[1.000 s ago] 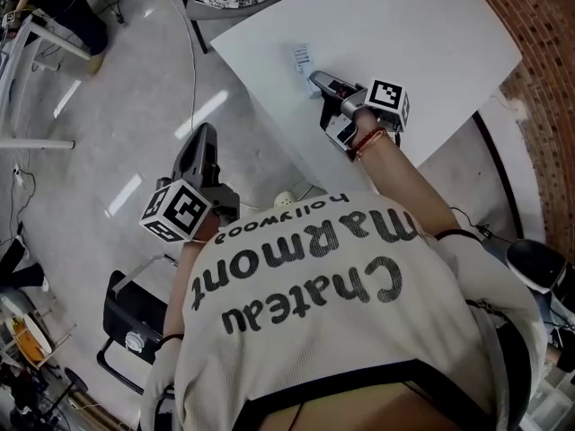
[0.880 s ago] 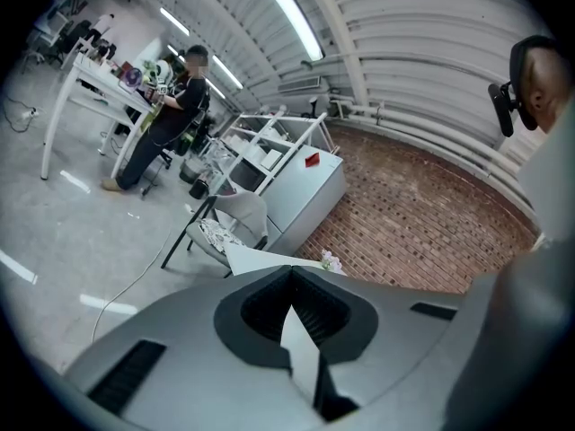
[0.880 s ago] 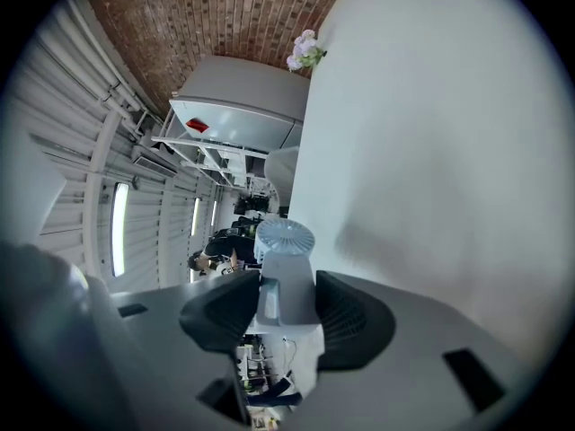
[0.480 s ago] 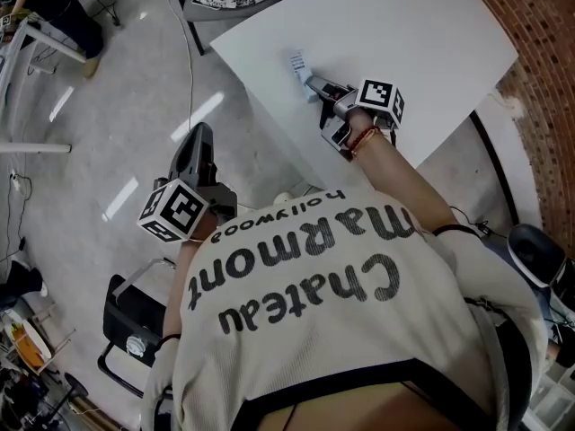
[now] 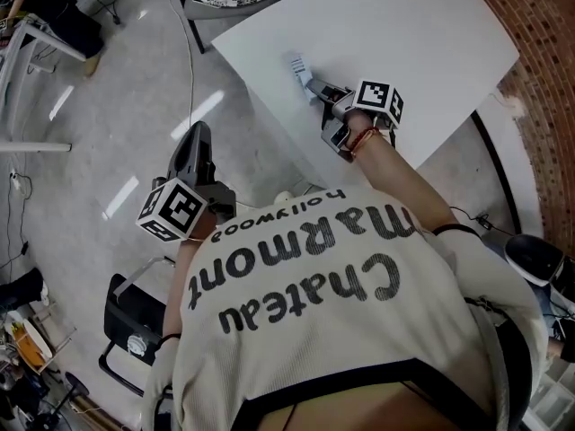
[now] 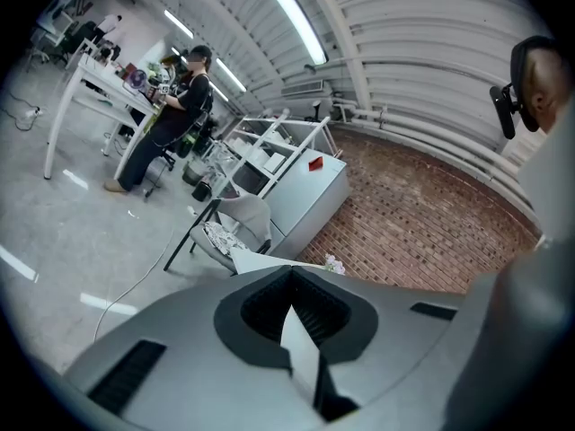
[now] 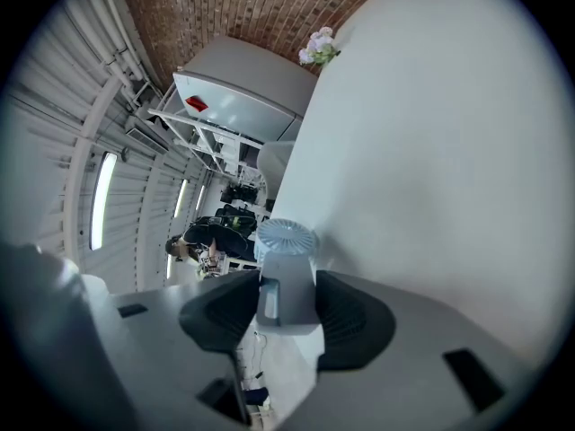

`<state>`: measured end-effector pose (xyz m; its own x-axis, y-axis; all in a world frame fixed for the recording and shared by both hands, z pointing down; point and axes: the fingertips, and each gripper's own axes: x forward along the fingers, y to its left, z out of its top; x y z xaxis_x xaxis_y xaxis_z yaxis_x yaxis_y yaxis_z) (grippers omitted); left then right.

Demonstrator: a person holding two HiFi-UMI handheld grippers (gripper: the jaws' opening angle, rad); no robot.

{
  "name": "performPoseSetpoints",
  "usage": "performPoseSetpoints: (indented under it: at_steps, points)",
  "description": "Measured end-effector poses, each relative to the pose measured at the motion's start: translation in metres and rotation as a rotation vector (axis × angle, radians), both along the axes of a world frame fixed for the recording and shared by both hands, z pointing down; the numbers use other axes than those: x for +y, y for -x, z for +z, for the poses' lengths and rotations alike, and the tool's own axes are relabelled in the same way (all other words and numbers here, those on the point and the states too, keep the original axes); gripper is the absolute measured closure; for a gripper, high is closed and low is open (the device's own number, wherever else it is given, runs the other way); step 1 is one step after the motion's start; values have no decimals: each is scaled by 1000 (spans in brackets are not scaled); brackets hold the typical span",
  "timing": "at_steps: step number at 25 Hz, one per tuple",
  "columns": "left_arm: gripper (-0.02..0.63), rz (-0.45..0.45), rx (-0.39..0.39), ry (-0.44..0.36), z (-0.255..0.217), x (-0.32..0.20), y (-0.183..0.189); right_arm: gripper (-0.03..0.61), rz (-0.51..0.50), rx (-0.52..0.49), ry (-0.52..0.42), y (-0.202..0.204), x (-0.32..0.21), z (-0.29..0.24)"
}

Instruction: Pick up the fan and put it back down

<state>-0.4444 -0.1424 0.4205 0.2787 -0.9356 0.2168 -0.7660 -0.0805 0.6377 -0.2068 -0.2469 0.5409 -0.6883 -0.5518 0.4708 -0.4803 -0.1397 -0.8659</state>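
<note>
The fingers (image 7: 220,317) of the right gripper (image 7: 287,287) are pressed on both sides of one small pale fan (image 7: 286,239), whose round grille is seen past the pads. In the head view that one fan (image 5: 297,66) is found close to the left edge of the one white table (image 5: 431,52); whether it rests on it cannot be told. The left gripper (image 6: 301,330) is held off the table over the floor (image 5: 117,106), fingers (image 6: 269,317) drawn together, nothing between. Two grippers are counted.

My right gripper (image 5: 312,85) is out ahead, arm extended, jaws clamped on the fan (image 7: 286,272). My left gripper (image 5: 199,137) is held at my side, jaws together.
</note>
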Motion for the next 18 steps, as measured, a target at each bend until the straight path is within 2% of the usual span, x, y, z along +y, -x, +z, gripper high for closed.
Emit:
performPoseSetpoints:
  at_steps: [4,18]
  points:
    - [612,-1,-1,3,3,0,0,377,-8,22,-11,-1,1,4]
    - [612,-13,-8,9,7,1,-1,376,-153,238,-144,5,1,6]
